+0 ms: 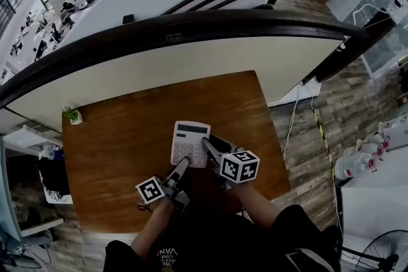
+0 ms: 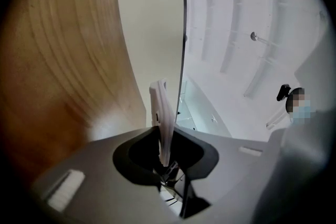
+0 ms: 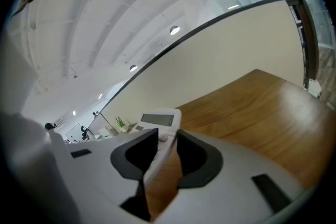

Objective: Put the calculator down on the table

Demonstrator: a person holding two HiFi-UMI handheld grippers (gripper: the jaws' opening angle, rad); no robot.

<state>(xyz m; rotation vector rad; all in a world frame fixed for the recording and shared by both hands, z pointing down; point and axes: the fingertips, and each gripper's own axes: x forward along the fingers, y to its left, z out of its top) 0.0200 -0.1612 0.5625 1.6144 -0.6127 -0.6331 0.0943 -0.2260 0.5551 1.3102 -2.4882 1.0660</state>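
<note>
A white calculator (image 1: pixel 190 140) with a dark display is held over the brown wooden table (image 1: pixel 115 150), near its front middle. My left gripper (image 1: pixel 181 167) is shut on its near left corner. My right gripper (image 1: pixel 208 146) is shut on its right edge. In the left gripper view the calculator (image 2: pixel 160 110) shows edge-on as a thin white slab, clamped in the left gripper (image 2: pixel 165 157). In the right gripper view the calculator (image 3: pixel 157 119) lies display-up, gripped by the right gripper (image 3: pixel 164 150), with the table (image 3: pixel 262 107) beyond.
A small potted plant (image 1: pixel 72 115) stands at the table's far left corner. A curved white partition with a dark rail (image 1: pixel 191 25) runs behind the table. To the right are wood-look floor with a white cable (image 1: pixel 292 118) and white bottles (image 1: pixel 363 156).
</note>
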